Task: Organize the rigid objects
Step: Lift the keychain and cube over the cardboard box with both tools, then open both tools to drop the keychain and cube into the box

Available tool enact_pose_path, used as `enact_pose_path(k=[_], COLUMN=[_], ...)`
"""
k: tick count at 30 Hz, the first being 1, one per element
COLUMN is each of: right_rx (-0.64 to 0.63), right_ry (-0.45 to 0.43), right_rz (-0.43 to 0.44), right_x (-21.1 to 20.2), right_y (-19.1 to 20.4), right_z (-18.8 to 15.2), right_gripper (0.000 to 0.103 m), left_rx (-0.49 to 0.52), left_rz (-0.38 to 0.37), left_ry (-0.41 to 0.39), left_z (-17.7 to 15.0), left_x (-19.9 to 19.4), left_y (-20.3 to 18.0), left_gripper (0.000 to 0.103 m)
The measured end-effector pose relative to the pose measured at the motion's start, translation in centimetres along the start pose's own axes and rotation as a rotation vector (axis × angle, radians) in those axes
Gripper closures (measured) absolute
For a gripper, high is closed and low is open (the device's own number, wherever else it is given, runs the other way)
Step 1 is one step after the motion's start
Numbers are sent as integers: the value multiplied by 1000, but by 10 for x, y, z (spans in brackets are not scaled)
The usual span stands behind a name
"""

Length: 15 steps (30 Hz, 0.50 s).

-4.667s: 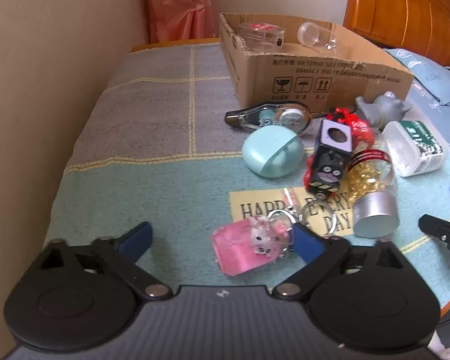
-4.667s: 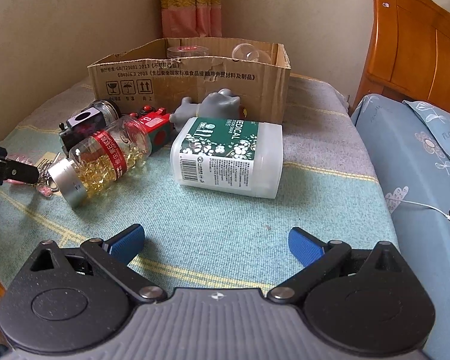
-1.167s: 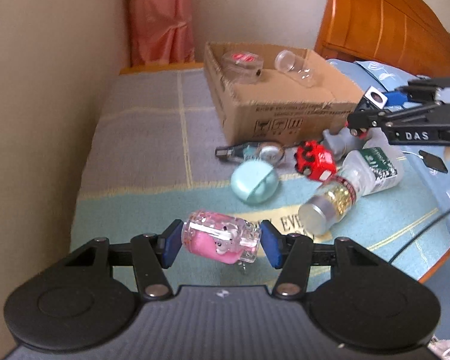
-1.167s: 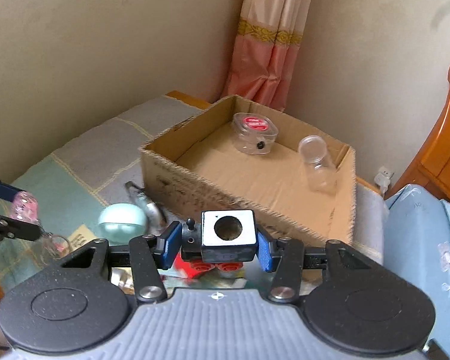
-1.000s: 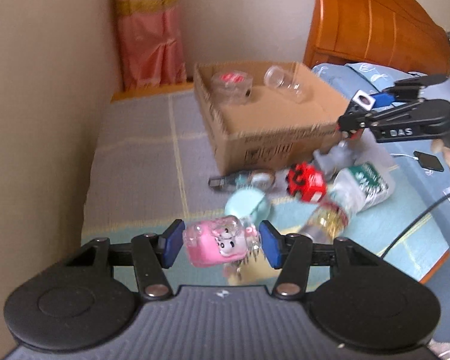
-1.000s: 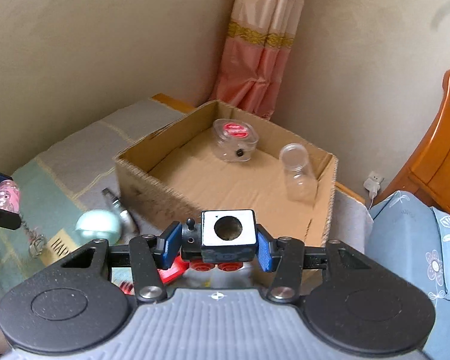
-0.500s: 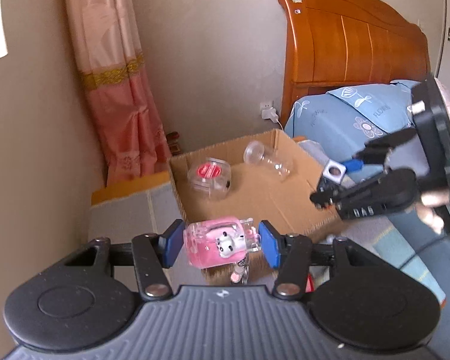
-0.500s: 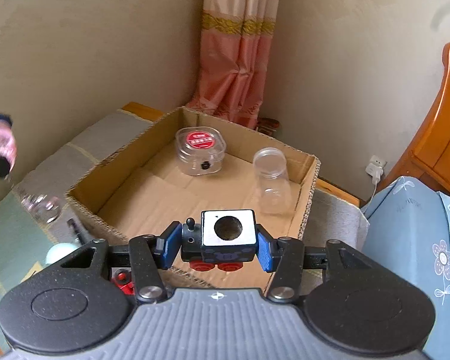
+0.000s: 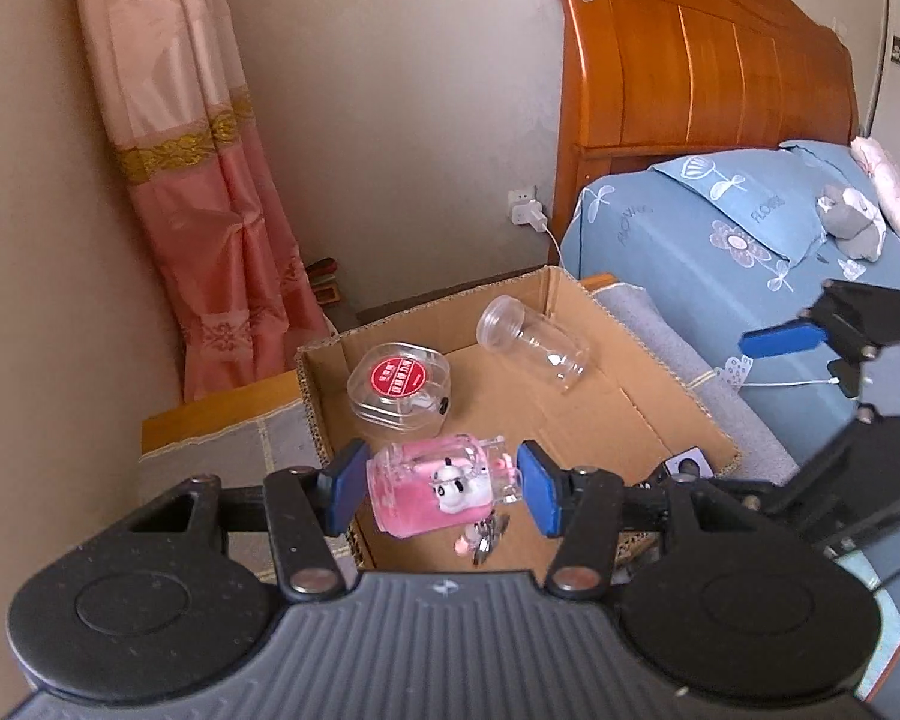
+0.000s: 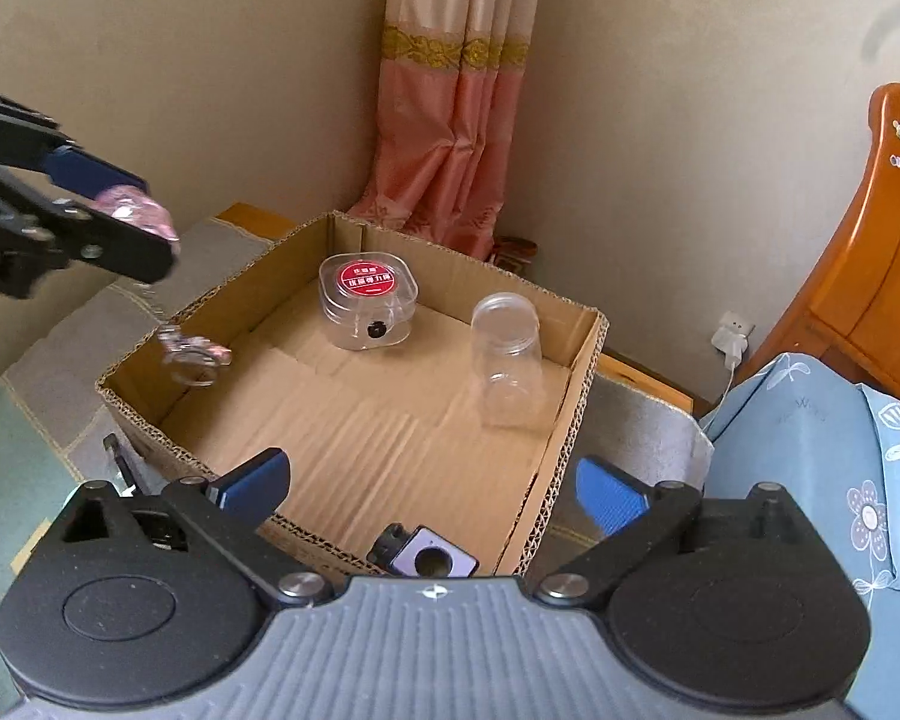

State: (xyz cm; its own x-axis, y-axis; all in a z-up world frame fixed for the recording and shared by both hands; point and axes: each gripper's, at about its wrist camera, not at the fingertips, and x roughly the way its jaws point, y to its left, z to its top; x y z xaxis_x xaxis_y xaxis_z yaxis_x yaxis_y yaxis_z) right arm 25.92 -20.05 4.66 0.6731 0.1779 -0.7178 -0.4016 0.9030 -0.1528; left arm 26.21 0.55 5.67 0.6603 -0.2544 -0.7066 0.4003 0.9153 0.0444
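I am in the dropping-off step: both claws sit over the open brown cardboard box. My right claw stands wide with nothing between its blue pads, and the small black-and-white cube with a round hole lies on the box floor at the near corner, just under it. My left claw is clamped on the pink translucent charm bottle with a cartoon face, held level above the near left part of the box, its metal keyring dangling inside the rim. The next move, I judge, calls for parting the left pads so the bottle falls in (clear of the clear square case with a red label and the clear plastic jar).
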Motion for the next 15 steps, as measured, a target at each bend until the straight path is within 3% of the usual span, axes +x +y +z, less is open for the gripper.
enact_pose_path(k=[14,15], right_rx=[-15,-16], right_ry=[-44,-48], right_rz=[-11,-12], right_x=[-41,-44], right_y=[12,12], right_z=[-17,-18], right_gripper=[0,0], left_rx=[-2,-8], left_rz=[8,7], left_ry=[56,54], left_z=[12,12], left_x=[41,42], left_y=[2,4], left_gripper=[51,47])
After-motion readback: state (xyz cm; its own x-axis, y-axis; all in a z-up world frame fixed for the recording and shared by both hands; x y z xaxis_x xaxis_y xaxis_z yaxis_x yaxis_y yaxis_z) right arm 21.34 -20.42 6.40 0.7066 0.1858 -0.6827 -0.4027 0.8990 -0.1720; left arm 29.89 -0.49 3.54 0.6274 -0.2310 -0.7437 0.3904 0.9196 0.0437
